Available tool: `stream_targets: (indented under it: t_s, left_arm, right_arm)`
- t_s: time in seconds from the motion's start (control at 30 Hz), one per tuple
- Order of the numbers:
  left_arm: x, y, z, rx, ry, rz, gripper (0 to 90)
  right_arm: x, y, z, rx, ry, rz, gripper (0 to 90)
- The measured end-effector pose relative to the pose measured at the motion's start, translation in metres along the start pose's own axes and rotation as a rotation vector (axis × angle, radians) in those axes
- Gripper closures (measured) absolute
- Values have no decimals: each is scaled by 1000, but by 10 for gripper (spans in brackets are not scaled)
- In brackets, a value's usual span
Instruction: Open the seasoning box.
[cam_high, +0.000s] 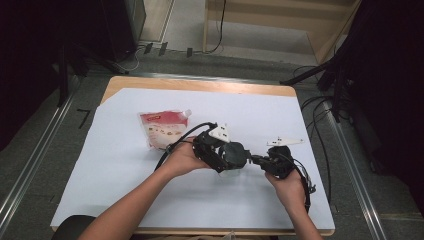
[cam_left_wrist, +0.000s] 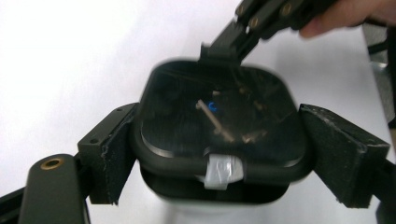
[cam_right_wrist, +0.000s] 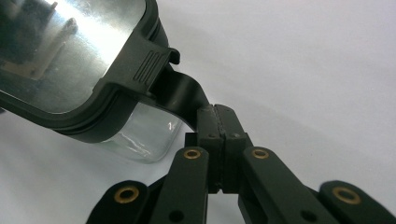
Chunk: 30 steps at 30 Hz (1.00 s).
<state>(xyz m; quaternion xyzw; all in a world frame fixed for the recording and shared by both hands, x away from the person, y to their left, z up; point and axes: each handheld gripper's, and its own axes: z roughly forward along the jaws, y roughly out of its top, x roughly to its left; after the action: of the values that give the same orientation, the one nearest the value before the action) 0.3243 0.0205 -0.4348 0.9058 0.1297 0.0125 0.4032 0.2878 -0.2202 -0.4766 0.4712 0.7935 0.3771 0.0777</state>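
Both forearms come in from bottom, hands meet near table centre. Left gripper (cam_left_wrist: 219, 154) holds the container (cam_left_wrist: 219, 121) by 2 sides, pads pressing its black lid rim. Right gripper (cam_right_wrist: 219, 116) has jaws fully closed on the lid's latch tab (cam_right_wrist: 180, 91). Container is low over white sheet (cam_high: 125, 180), w/ free room around. Red pouch (cam_high: 162, 129) lies behind-left, near. Wood table edge (cam_high: 200, 84), floor beyond.

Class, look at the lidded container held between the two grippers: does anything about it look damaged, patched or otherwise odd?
Yes. A strip of grey tape is stuck across the front edge of the container's black lid, where a latch might sit. It looks like a makeshift patch. Nothing appears spilled.
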Motion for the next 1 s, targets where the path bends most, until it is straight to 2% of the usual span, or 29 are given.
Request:
stream_targets:
  t_s: [0.37,0.5,0.8,1.0]
  left_arm:
    - [-4,12,-4,15,13,-16,185]
    - [-4,13,-4,13,10,-36,185]
    - [-4,20,-3,28,12,-37,185]
    - [-4,27,-1,19,10,-48,185]
  right_arm:
    - [1,0,0,-2,2,2,900]
    - [1,0,0,-3,1,-3,900]
    - [1,0,0,-3,1,-1,900]
    - [1,-1,0,-1,5,5,900]
